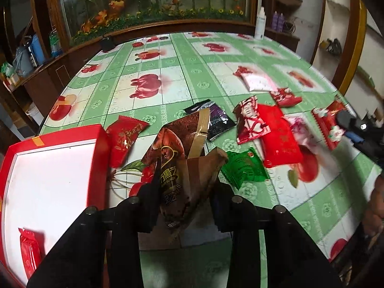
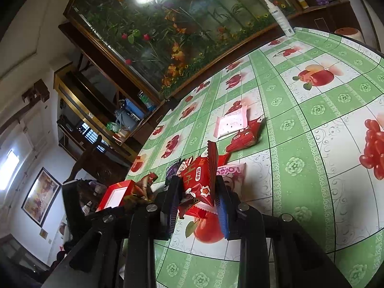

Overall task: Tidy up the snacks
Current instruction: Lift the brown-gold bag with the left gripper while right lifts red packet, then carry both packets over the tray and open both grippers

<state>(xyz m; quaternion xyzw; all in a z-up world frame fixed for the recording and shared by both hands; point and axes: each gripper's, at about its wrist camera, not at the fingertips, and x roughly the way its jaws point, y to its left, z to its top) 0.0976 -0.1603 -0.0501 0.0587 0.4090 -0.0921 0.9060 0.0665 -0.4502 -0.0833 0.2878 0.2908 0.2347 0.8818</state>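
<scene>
My left gripper (image 1: 183,187) is shut on a brown chocolate snack packet (image 1: 177,153) and holds it above the table, just right of the red box (image 1: 99,144) with a white inside. One red packet (image 1: 30,252) lies in the box. My right gripper (image 2: 196,192) is shut on a red snack packet (image 2: 200,180) above the table; it shows at the right edge of the left wrist view (image 1: 352,127). Loose packets lie on the table: red (image 1: 279,134), green (image 1: 244,169), dark purple (image 1: 216,120), small red (image 1: 126,139).
The round table has a green and white fruit-print cloth (image 1: 182,72). A white spray bottle (image 1: 260,22) stands at its far edge. More packets lie farther off: pink-white (image 2: 231,122), red (image 2: 247,135), pink (image 2: 231,175). A wooden cabinet with a flower panel (image 1: 153,4) stands behind.
</scene>
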